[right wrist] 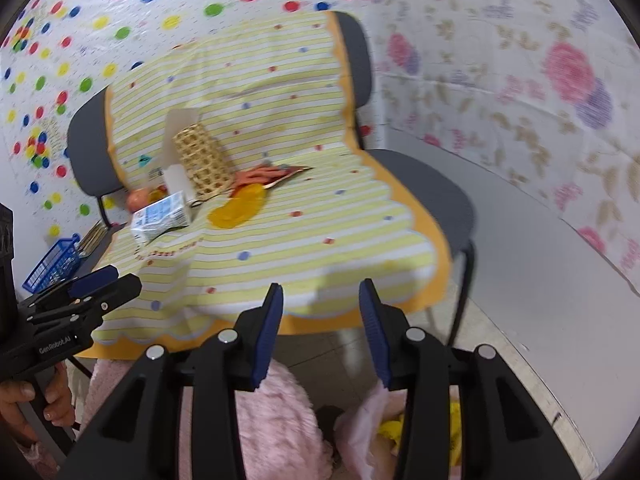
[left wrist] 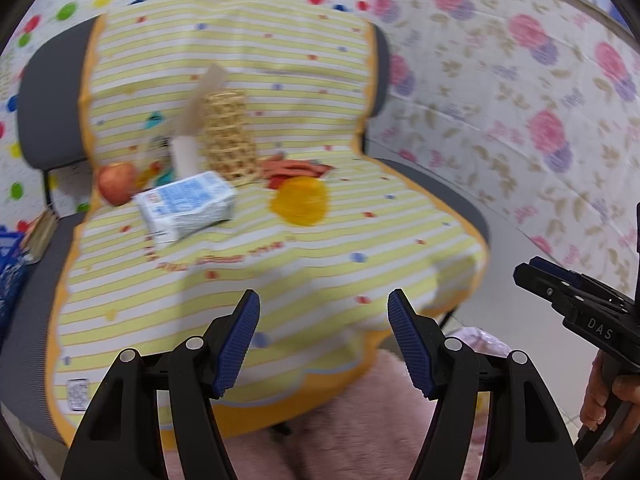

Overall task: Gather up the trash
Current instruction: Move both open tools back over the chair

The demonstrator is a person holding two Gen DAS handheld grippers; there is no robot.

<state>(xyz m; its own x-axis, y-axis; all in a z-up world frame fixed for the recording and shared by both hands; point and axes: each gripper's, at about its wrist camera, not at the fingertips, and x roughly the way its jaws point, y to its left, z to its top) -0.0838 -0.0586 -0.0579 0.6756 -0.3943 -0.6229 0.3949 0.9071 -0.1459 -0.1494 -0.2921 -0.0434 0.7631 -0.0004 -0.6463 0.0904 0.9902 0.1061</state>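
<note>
Left gripper (left wrist: pixel 324 340) at bottom centre, jaws apart, holding nothing. Milk carton (left wrist: pixel 186 204) lies left of centre on striped cloth (left wrist: pixel 320 272), orange peel (left wrist: pixel 299 201) right of it, wicker basket (left wrist: pixel 230 136) behind. Right view: right gripper (right wrist: pixel 322 332) likewise spread, empty; carton (right wrist: pixel 162 216) centre-left, peel (right wrist: pixel 238 206) beside it.

A blue-white carton (left wrist: pixel 186 208) lies tipped beside orange peel (left wrist: pixel 299 201) on the chair's striped cloth (left wrist: pixel 320 272).
</note>
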